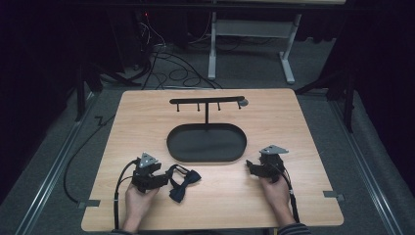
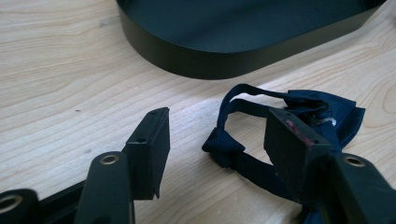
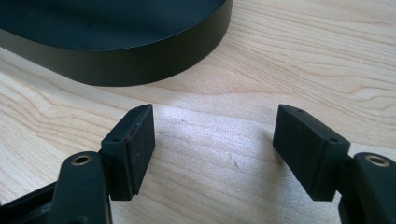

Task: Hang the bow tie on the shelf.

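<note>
A dark navy bow tie (image 1: 183, 182) with its strap looped lies on the wooden table, front left of centre. My left gripper (image 1: 164, 179) rests just left of it, open. In the left gripper view the bow tie (image 2: 299, 112) lies ahead and partly behind the right jaw, with its strap loop between the jaws; nothing is gripped by my left gripper (image 2: 222, 140). A black oval tray (image 1: 206, 143) with a hook stand (image 1: 207, 101) rising from its far side sits mid-table. My right gripper (image 1: 253, 168) rests open at the front right, over bare wood (image 3: 215, 135), near the tray wall (image 3: 140, 65).
The tray wall (image 2: 205, 60) lies close ahead of the left gripper. Cables trail from both grippers toward the table's front edge. Beyond the table stand a white desk frame (image 1: 249, 44) and loose floor cables (image 1: 166, 68). Bare wood (image 1: 230, 191) lies between the two hands.
</note>
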